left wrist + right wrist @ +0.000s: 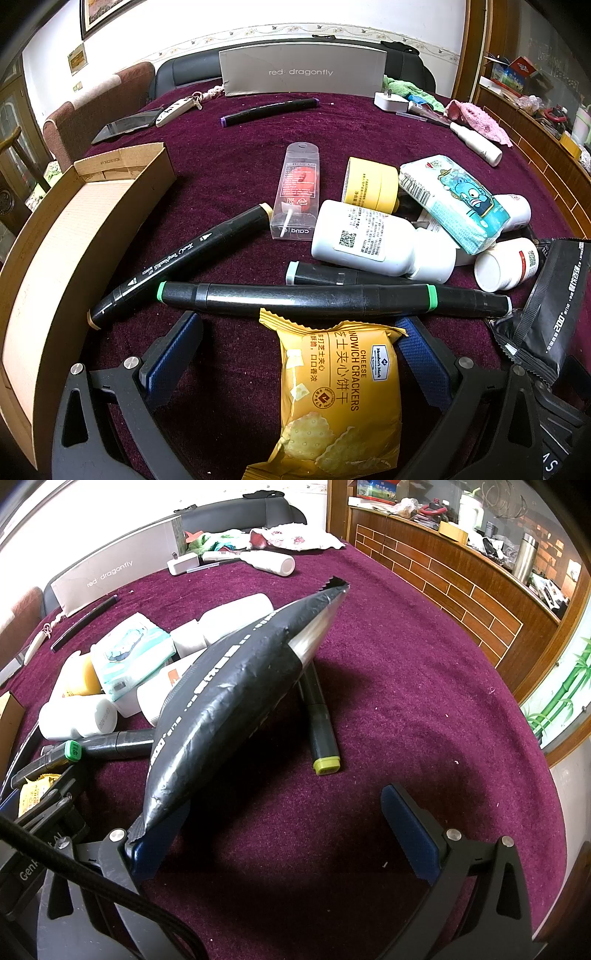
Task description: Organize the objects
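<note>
Left wrist view: your left hand-held gripper (295, 354) stands apart around the cheese cracker packet (340, 398); the cardboard box (74, 229) looks empty.

Right wrist view: your right hand-held gripper (284, 834) gapes, the black pouch (236, 686) leaning against 1 finger. Sorting has barely begun.

Left gripper (295, 354) jaws wide apart; right gripper (288, 834) likewise — both low.
</note>
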A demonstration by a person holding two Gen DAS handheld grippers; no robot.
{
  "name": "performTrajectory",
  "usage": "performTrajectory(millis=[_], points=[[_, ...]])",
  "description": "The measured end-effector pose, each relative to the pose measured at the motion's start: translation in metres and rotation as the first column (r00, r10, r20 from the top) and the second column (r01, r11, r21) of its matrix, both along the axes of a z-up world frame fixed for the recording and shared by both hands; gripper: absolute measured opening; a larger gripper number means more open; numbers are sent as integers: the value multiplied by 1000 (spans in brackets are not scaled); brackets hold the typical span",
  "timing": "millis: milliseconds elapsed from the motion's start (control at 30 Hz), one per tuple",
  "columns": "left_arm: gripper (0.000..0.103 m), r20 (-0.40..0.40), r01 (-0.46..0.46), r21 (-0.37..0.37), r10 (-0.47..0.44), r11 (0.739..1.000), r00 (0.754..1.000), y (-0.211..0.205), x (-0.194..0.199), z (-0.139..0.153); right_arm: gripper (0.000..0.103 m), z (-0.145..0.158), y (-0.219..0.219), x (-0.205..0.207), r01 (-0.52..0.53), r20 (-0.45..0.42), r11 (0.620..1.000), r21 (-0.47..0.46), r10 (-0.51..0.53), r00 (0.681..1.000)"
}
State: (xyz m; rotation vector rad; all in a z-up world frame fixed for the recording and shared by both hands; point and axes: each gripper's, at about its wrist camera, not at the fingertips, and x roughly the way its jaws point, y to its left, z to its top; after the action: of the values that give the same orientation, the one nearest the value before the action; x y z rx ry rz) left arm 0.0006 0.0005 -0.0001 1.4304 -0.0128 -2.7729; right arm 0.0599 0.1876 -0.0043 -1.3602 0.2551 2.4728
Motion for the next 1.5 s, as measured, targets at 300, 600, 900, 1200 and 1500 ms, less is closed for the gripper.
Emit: performTrajectory(millis=[300,600,900,1200,1500], points=[[101,38,4,0,-4,1000,999,0,-2,1,103,2,1,-3,-14,8,1000,-1,14,1000],[101,44,-1,0,1,1000,999,0,-1,1,103,2,1,0,-27,18,1000,-1,27,999],[99,68,67,90,-74,994,995,-11,17,13,103,3,3,2,-55,30,998,-21,55,998],[99,-87,198,3,-197,980,977,-20,46,50,97,42,5,38,-36,-131,999,36,40,991],[99,-123,275,-78,-283,958,951,-68,43,62,102,75,-3,46,-170,-305,985,-38,150,941]])
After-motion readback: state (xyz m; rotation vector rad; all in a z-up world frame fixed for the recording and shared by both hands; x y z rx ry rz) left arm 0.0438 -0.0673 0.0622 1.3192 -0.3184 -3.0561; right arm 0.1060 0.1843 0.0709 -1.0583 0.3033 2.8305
